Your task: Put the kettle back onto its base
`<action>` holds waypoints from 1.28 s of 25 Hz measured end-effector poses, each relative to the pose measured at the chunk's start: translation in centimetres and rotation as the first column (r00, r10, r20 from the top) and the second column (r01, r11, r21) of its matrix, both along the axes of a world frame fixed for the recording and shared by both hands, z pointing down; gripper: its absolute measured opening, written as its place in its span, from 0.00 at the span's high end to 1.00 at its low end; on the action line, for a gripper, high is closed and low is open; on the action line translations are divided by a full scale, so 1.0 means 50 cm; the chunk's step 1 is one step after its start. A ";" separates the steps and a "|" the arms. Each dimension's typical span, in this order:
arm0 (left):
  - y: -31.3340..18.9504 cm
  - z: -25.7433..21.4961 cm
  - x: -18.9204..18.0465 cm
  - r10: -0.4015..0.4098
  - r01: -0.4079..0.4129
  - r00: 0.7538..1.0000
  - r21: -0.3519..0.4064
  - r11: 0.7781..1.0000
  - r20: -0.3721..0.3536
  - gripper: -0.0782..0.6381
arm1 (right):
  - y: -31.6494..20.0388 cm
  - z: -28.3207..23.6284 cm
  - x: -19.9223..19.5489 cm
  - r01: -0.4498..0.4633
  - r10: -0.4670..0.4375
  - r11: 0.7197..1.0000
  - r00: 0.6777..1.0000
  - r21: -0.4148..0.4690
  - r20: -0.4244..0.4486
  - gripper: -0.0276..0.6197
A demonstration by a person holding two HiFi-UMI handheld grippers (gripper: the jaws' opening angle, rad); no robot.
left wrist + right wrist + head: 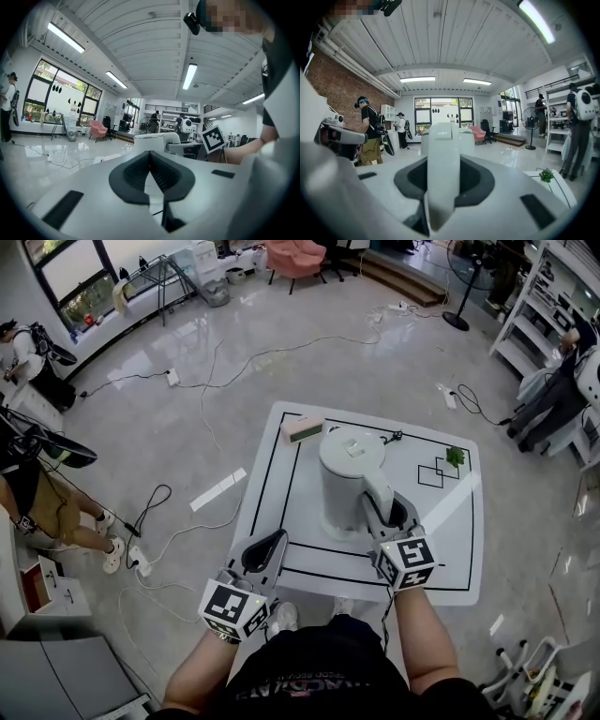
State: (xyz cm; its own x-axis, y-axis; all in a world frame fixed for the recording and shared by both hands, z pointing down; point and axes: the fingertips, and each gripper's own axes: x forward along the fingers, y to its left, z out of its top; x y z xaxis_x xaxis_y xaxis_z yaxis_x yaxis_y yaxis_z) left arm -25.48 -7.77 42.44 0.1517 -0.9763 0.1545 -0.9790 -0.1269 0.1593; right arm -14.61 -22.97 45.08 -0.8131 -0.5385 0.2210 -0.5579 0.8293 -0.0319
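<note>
Well, over the table's (pixel 450 549) near-left edge the left gripper (pixel 274 540) is closed and empty; its own view shows the pads (pixel 133 178) met. Mid-table the kettle (pixel 347 474) stands upright. Its handle (pixel 377 493) is clamped in the right gripper (pixel 398 514), which is plain only in that gripper's view. Bare tabletop lies right of it, with a plant (pixel 456 457) near the far corner.

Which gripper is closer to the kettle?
Right. The right gripper holds the kettle by its handle; the left gripper, shut and empty, is apart from it near the table's front-left corner.
</note>
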 end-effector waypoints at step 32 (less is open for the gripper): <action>0.025 0.039 -0.013 0.029 -0.030 0.999 -0.054 0.998 -0.024 0.88 | 0.062 0.042 0.033 -0.042 0.036 0.997 0.994 0.066 0.098 0.78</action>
State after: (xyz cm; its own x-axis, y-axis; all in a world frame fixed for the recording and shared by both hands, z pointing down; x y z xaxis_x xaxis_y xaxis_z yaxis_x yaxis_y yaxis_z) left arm -26.11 -6.51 44.39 0.1844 -0.9615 0.2035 -0.9710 -0.1461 0.1894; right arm -12.97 -19.89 47.18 -0.8070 -0.5813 0.1038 -0.5869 0.8091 -0.0318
